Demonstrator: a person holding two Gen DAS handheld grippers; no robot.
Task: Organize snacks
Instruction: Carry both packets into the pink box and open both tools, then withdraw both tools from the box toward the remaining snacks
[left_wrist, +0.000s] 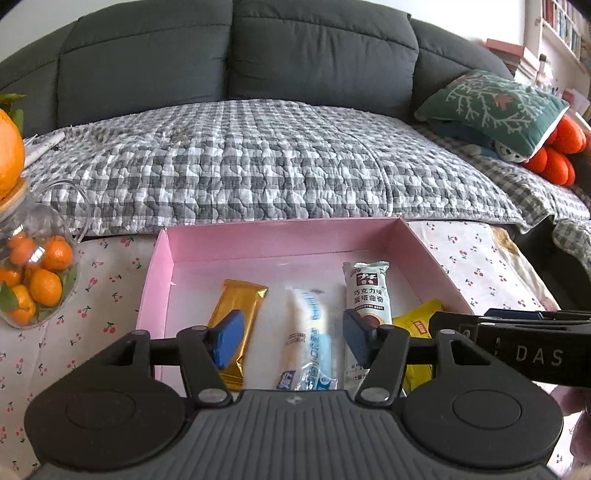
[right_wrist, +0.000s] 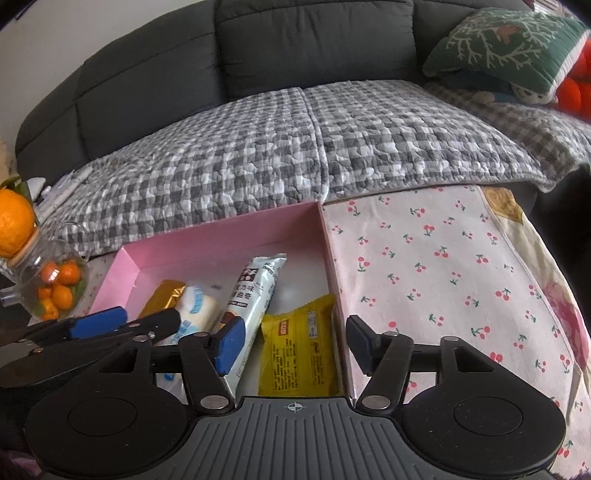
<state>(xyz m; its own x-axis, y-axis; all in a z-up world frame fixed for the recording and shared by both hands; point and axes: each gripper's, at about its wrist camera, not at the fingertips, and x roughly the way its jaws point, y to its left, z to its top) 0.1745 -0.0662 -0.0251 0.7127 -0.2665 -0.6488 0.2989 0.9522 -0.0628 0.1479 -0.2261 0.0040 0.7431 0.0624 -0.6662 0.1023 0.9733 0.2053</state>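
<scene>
My left gripper (left_wrist: 291, 338), fingers spread and empty, straddles the white-blue packet (left_wrist: 309, 339) in the pink box (left_wrist: 258, 240); its long axis runs along my fingers. My right gripper (right_wrist: 293, 341) hangs parted, empty, over the yellow packet (right_wrist: 301, 350).

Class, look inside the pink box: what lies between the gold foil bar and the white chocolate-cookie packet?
A white and light-blue plastic packet lies between the gold foil bar and the white cookie packet in the pink cardboard box, clearest in the left wrist view.
</scene>
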